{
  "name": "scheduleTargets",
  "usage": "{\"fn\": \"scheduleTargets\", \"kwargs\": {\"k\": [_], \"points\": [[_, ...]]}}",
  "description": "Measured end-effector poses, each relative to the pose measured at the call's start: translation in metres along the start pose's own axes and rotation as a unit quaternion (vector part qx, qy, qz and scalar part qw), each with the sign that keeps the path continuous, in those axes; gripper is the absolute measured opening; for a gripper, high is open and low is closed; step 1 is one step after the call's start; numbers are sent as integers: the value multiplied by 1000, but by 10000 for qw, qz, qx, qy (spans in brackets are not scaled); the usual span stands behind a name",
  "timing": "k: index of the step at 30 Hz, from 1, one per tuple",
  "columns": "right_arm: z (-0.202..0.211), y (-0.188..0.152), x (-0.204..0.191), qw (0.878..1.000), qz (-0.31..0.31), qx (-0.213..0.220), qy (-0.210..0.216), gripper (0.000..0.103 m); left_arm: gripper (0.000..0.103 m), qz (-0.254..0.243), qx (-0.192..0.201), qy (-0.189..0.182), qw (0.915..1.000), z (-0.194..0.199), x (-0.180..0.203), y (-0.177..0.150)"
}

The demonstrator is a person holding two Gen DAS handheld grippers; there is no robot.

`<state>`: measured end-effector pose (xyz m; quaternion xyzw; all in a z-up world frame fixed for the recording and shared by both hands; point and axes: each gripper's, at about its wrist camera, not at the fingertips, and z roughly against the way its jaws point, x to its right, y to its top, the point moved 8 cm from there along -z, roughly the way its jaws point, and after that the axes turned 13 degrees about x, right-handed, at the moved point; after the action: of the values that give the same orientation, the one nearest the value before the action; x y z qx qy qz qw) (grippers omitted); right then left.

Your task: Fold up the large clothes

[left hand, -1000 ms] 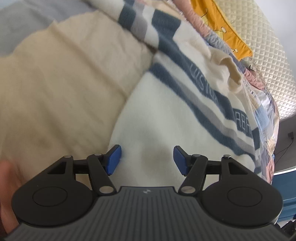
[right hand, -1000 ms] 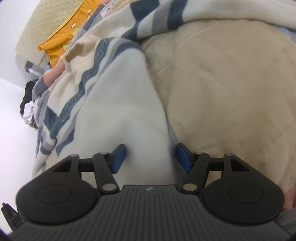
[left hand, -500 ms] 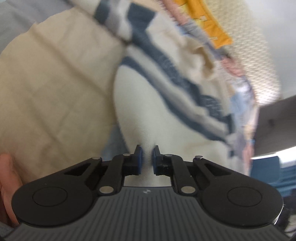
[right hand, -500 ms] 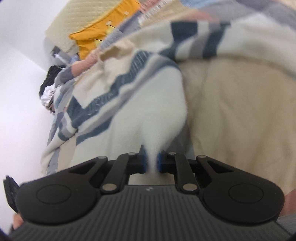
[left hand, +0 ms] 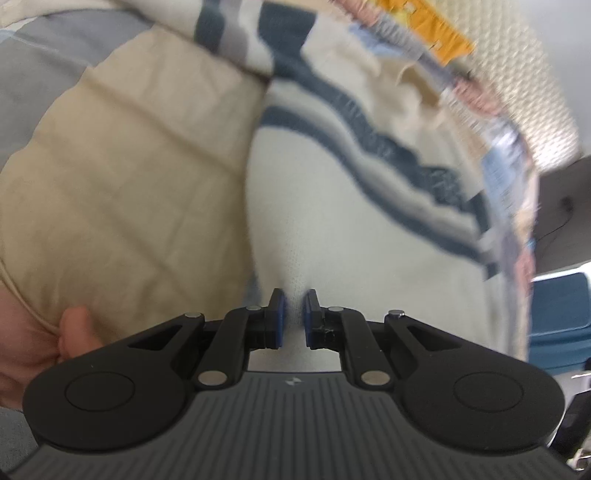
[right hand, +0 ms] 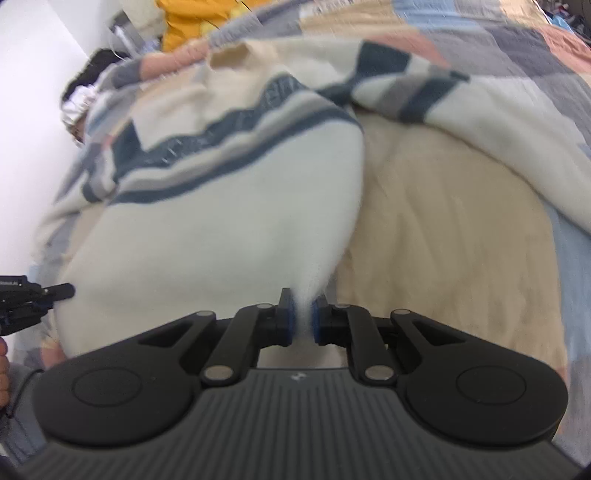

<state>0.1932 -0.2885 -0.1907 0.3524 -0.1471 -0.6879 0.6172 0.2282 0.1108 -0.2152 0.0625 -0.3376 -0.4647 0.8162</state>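
A cream sweater (left hand: 332,221) with navy and grey stripes lies spread on a bed, its hem end nearest me. My left gripper (left hand: 293,312) is shut on the sweater's white lower edge, which bunches between the blue pads. In the right wrist view the same sweater (right hand: 221,221) rises to my right gripper (right hand: 303,314), which is shut on another part of that edge. One striped sleeve (right hand: 424,96) stretches off to the right. Both views are blurred.
Under the sweater lies a beige quilted patch (left hand: 129,184) of a patchwork bedcover (right hand: 517,48). An orange pillow (left hand: 436,33) and a cream quilted headboard (left hand: 535,92) stand at the far end. A hand (left hand: 55,339) shows at the lower left, and blue furniture (left hand: 557,310) at the right.
Both grippers went from open around the sweater's edge to shut on it. They have since risen, pulling the fabric up off the bedcover, and both views have rolled.
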Motion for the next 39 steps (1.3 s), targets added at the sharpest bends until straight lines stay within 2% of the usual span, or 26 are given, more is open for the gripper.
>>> {"fn": "scheduleTargets", "kwargs": {"k": [3, 6, 8, 10, 11, 17, 21, 27, 29, 33, 36, 39], "points": [[-1, -5, 4, 10000, -64, -1, -60, 16, 12, 239, 4, 154, 9996, -1, -9, -4], [12, 0, 2, 9996, -85, 267, 14, 16, 13, 196, 114, -34, 9997, 10, -5, -2], [21, 3, 3, 9992, -83, 396, 1, 20, 19, 221, 141, -190, 9995, 17, -1, -1], [30, 9, 5, 9978, -186, 635, -47, 35, 27, 95, 263, -255, 9993, 26, 6, 2], [35, 12, 5, 9968, -176, 782, -41, 37, 30, 18, 340, -285, 9990, 28, 12, 3], [41, 44, -23, 9895, 238, 1392, 320, 37, 32, -559, 849, -389, 9941, 26, 51, 24], [16, 62, -44, 9861, 249, 1556, 520, 37, 32, -840, 1158, -423, 9888, 10, 79, 40], [-39, 80, -62, 9841, 317, 1694, 433, 37, 32, -1311, 1263, -364, 9826, -38, 109, 48], [-56, 81, -65, 9832, 444, 1726, 390, 37, 32, -1433, 1351, -274, 9800, -52, 110, 51], [-84, 77, -65, 9831, 542, 1701, 414, 37, 32, -1657, 1271, -160, 9778, -84, 104, 58], [-103, 75, -65, 9816, 751, 1725, 326, 37, 32, -1757, 1307, 58, 9757, -106, 94, 67], [-119, 80, -65, 9797, 897, 1770, 272, 37, 32, -1771, 1222, 67, 9766, -124, 91, 72]]}}
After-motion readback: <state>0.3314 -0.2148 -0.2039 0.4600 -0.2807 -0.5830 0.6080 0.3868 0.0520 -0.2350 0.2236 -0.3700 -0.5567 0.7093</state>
